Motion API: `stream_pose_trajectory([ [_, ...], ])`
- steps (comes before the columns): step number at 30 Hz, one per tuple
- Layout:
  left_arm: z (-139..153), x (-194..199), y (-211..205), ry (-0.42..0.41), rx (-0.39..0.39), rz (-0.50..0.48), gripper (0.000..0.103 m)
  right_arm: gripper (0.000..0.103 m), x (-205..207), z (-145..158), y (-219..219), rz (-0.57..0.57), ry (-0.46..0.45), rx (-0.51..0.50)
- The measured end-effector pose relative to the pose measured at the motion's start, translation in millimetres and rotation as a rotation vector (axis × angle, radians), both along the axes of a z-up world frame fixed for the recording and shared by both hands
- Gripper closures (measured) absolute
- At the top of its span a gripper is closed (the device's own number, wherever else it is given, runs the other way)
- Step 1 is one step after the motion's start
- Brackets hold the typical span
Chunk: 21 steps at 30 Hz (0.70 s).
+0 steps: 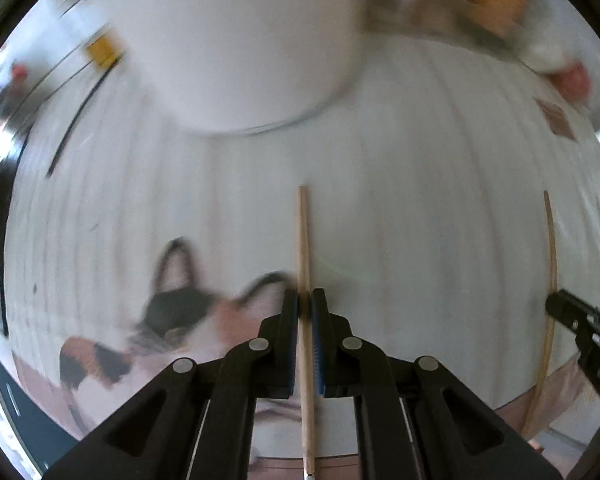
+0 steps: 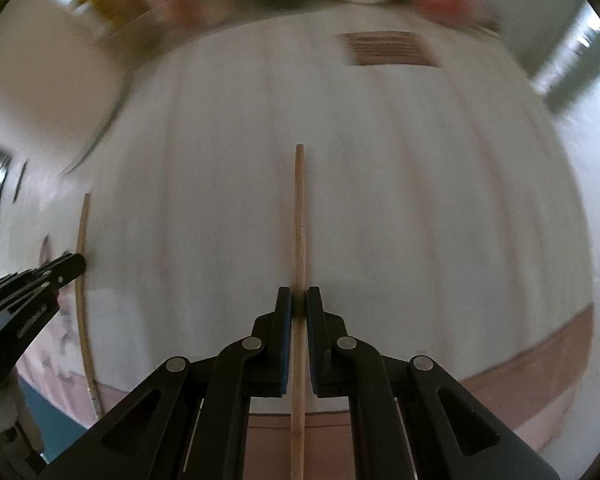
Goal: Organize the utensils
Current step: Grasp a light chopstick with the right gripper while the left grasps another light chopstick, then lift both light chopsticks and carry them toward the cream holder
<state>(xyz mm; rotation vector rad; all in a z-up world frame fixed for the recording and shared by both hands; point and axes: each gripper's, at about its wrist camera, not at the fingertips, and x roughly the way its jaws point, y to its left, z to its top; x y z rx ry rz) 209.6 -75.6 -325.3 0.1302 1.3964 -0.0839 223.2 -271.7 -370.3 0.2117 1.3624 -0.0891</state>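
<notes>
Left wrist view: sits just behind the left gripper, looks steeply down along its fingers at the pale table, close above it.
Right wrist view: sits just behind the right gripper, also faces steeply down at the same table, close.
Shared ground: the same table; each view catches the other gripper at its edge, the right gripper in the left view, the left gripper in the right view.
Sharpness: background blurred in both.

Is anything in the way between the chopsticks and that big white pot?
Nothing visible. The left gripper holds one chopstick, the right gripper the other chopstick. Only bare table lies before the white pot, though the picture is blurred.
</notes>
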Motion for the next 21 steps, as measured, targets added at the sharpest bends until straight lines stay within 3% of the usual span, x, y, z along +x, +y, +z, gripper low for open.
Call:
stream_pose_trajectory([
  [5,1,-3,38,0.044,-0.088,0.077,0.099,0.095,16,-2,51,0.105,0.021,-0.015],
  [9,4,-4,64,0.062,-0.149,0.096,0.097,0.093,29,-4,53,0.113,0.066,0.014],
  [11,6,1,81,0.075,-0.17,0.105,0.095,0.081,43,-2,45,0.115,0.092,0.061],
  [13,5,6,93,0.082,-0.18,0.094,0.094,0.075,56,-1,39,0.103,0.1,0.072],
  [21,6,24,85,0.055,-0.136,0.045,0.098,0.077,87,0,62,0.156,0.092,-0.078],
])
